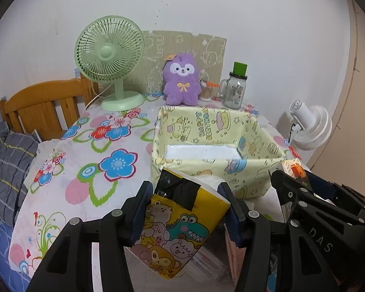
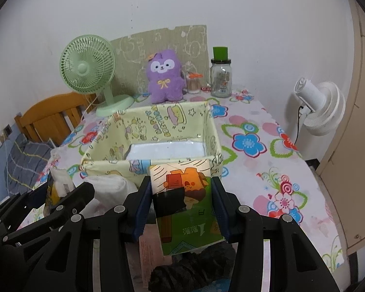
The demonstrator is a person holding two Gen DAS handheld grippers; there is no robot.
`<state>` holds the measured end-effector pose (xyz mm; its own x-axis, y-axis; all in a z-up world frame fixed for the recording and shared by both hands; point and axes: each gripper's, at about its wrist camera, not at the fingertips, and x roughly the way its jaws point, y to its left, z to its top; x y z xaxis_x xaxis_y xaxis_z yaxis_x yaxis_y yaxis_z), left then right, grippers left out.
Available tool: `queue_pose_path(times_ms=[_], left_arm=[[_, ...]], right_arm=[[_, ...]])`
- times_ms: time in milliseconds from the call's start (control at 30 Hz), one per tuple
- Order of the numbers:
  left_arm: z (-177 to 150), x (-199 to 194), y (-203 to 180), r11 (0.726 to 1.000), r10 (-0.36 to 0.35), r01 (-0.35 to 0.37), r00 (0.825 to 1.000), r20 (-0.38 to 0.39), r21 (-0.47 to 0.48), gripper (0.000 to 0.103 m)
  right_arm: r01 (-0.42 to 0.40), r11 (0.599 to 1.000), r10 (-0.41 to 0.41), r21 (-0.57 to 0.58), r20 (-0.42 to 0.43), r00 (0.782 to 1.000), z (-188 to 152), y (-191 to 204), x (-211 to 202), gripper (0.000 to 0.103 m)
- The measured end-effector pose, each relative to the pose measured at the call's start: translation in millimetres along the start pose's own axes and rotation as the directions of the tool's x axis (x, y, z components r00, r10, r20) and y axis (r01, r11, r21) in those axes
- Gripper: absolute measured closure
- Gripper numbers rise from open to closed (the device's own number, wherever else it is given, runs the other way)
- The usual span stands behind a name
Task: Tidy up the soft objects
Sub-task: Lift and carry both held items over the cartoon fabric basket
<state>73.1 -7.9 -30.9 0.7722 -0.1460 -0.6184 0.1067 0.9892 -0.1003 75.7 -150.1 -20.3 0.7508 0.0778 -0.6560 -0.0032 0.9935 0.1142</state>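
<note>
now two tissue packs, yellow pack (image 1: 180,228) pinched in left claw (image 1: 186,209), green pack (image 2: 185,204) in right claw (image 2: 181,204), before one fabric bin (image 1: 206,170).

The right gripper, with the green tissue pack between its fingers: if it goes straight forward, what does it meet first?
Most likely the near wall of the pale yellow fabric storage box. The right gripper points at it, and the green cartoon-printed tissue pack it holds would probably touch first, though depth is unclear.
</note>
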Motion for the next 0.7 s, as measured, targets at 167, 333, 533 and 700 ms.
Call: queue_pose_path(times_ms=[167,333,533,700], left_arm=[[9.0,-5.8,-4.7,1.000,-0.014,0.013,1.000,0.020,0.008,0.046],[17.5,-11.9,-7.7,1.000,-0.016,0.016,0.999,0.041,0.012,0.046],[27.6,-14.2,-8.4,1.000,-0.007,0.007,0.999,0.052,0.008,0.046],[36.3,-16.4,-9.8,1.000,-0.011,0.010,0.998,0.063,0.012,0.046]], right_arm=[[0.012,1.000,-0.013,0.004,0.025,1.000,7.2,-2.4,-10.2,0.052],[0.015,1.000,-0.016,0.003,0.048,0.999,15.7,-3.6,-18.2,0.052],[0.011,1.000,-0.011,-0.009,0.058,0.998,25.8,-4.0,-24.9,0.052],[0.007,1.000,-0.007,-0.002,0.074,0.997,34.9,-5.0,-28.1,0.052]])
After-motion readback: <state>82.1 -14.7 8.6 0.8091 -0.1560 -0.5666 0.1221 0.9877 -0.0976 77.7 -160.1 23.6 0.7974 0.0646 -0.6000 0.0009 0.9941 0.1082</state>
